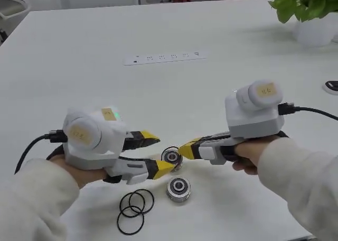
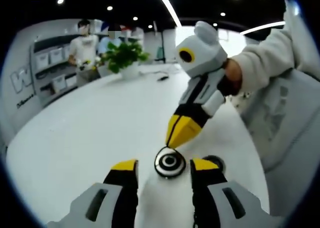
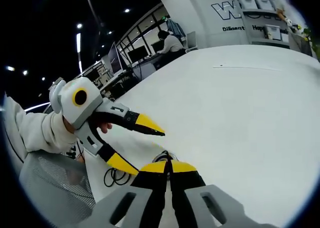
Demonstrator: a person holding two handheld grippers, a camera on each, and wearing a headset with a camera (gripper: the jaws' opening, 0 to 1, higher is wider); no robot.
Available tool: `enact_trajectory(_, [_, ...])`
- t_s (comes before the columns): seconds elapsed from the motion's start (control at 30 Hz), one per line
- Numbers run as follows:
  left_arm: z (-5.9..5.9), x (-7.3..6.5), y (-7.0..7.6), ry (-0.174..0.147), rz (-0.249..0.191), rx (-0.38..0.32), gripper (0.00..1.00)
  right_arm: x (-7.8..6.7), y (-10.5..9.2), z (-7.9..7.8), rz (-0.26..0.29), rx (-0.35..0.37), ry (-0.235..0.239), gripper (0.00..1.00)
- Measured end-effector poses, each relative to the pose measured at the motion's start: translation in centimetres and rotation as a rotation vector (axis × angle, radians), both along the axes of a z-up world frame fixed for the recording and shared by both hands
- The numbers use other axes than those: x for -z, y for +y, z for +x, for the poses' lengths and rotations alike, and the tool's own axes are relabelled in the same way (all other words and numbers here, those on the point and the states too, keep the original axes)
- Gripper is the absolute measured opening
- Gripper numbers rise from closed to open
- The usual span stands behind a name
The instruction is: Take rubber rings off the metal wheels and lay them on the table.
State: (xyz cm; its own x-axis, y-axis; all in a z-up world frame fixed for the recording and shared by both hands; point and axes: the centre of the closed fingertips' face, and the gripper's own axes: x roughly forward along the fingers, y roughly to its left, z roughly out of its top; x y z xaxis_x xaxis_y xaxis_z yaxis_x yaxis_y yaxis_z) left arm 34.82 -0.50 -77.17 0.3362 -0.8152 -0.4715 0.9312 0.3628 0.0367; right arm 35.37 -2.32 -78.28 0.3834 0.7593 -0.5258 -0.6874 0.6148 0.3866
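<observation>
A metal wheel [image 1: 171,156] with a black rubber ring on its rim stands on the white table [image 1: 174,98]. It sits between the open jaws of my left gripper [image 1: 158,153], which do not touch it. In the left gripper view the wheel [image 2: 170,161] is just ahead of my left gripper [image 2: 165,165]. My right gripper [image 1: 182,149] comes in from the right, its yellow tips shut at the wheel's rim, pinching the ring there. A second wheel [image 1: 178,189] lies nearer me. Three loose rubber rings [image 1: 134,206] lie overlapped at the front.
A white power strip [image 1: 165,57] lies across the table's middle. A potted plant [image 1: 311,14] stands at the far right corner, with a small dark object [image 1: 331,86] at the right edge. People stand by the shelves [image 2: 95,48] in the background.
</observation>
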Motion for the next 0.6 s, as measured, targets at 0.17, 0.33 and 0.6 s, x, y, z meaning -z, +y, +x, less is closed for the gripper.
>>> enact_trajectory(0.17, [0.7, -2.6, 1.1, -0.022, -0.038, -0.033, 0.44, 0.0, 0.0, 0.0, 0.001, 0.001, 0.0, 0.0])
enact_trajectory(0.33, [0.7, -4.7, 1.9, -0.055, -0.037, -0.033, 0.48, -0.2, 0.1, 0.0, 0.006, 0.002, -0.001, 0.0])
enact_trajectory(0.6, [-0.2, -8.1, 2.3, -0.04, -0.093, -0.017, 0.6, -1.3, 0.4, 0.2, 0.03, 0.003, -0.02, 0.0])
